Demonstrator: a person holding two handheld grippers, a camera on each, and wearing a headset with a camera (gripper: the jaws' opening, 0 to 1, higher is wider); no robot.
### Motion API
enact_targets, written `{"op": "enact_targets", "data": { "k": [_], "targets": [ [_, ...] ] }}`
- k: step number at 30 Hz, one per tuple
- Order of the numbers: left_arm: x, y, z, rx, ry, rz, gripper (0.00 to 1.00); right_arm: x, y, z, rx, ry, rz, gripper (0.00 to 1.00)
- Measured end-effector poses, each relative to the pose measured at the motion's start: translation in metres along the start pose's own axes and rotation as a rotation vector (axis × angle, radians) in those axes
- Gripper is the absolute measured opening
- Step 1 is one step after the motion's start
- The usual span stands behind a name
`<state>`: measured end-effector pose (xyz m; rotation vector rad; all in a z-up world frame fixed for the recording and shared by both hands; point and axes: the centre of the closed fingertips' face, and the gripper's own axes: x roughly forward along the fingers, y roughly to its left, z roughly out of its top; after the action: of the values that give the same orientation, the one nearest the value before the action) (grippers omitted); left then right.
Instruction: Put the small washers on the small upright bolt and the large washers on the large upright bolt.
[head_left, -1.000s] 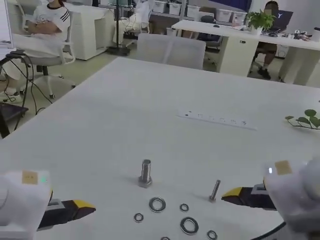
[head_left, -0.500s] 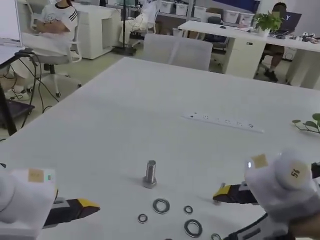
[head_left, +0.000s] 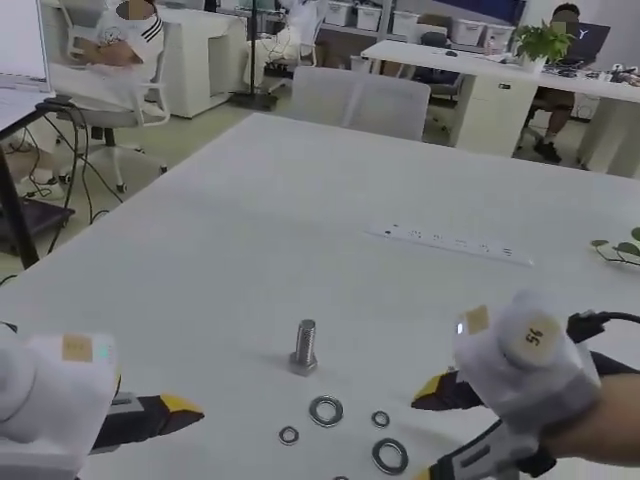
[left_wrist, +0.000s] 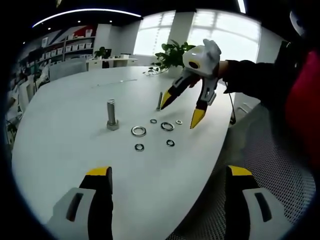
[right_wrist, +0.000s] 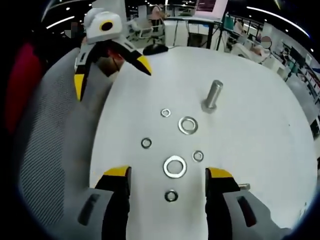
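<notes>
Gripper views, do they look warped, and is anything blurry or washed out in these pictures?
Left gripper view: fisheye bends the table edge, and the windows behind are washed out. Right gripper view: same bending, yet the washers look sharp. Head view: straight lines, but soft, the washers lacking crisp edges.

Count: lg bolt (right_wrist: 214, 96) x1; sm bolt (left_wrist: 159, 101) x1; lg washers (right_wrist: 188, 125) x2; sm washers (right_wrist: 146, 143) x4.

The head view looks forward and down over the surface (head_left: 250, 220). The gripper views face each other low, sharing the washers (left_wrist: 138, 131).
</notes>
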<state>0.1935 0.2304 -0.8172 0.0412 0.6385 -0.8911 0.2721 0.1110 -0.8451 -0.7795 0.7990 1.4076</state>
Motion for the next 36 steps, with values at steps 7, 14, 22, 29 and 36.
{"op": "enact_targets", "data": {
  "k": [7,14,22,29,36],
  "targets": [
    [0.0,0.001,0.001,-0.003,-0.005,0.006,0.94,0.007,-0.001,-0.004,-0.016,0.05,0.004,0.55],
    [0.0,0.001,0.001,-0.004,-0.008,0.005,0.93,0.012,-0.003,-0.009,-0.051,0.11,0.0,0.45],
    [0.0,0.001,0.001,-0.004,-0.011,0.002,0.93,0.018,-0.006,-0.01,-0.072,0.159,0.006,0.38],
    [0.001,0.0,0.002,-0.001,-0.017,0.0,0.92,0.021,-0.007,-0.009,-0.086,0.197,0.018,0.34],
    [0.0,0.001,0.004,-0.001,-0.024,-0.001,0.92,0.023,-0.008,-0.014,-0.109,0.249,0.022,0.32]
  ]
}}
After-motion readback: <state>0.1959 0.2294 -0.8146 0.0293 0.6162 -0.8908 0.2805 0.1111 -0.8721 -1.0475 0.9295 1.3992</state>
